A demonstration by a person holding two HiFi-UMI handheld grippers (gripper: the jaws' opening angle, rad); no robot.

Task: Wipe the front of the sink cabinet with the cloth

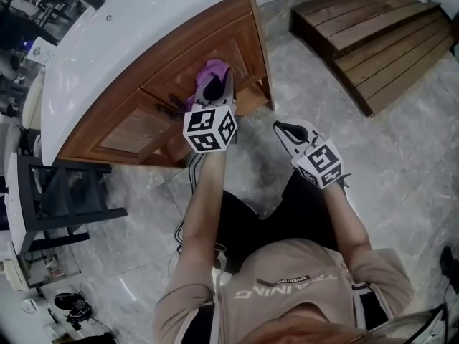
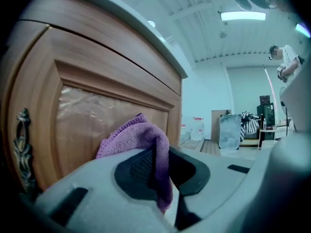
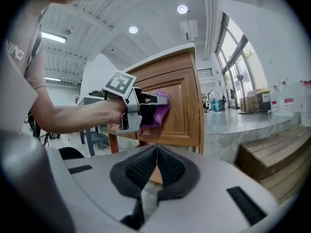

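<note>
A purple cloth (image 1: 212, 71) is pressed against the right door of the wooden sink cabinet (image 1: 237, 49), and my left gripper (image 1: 214, 92) is shut on it. In the left gripper view the cloth (image 2: 138, 137) bunches between the jaws and touches the door panel (image 2: 97, 115). My right gripper (image 1: 285, 129) hangs over the floor to the right of the cabinet, shut with nothing in it. The right gripper view shows its pads (image 3: 146, 166) closed together, and beyond them the left gripper (image 3: 158, 101) holding the cloth (image 3: 159, 111) on the cabinet (image 3: 182, 106).
A white countertop (image 1: 107, 41) tops the cabinet. A dark metal handle (image 2: 22, 149) hangs on the left door. A black stool (image 1: 61, 196) stands at the left. Wooden steps (image 1: 373, 31) lie at the upper right on the marble floor (image 1: 401, 163).
</note>
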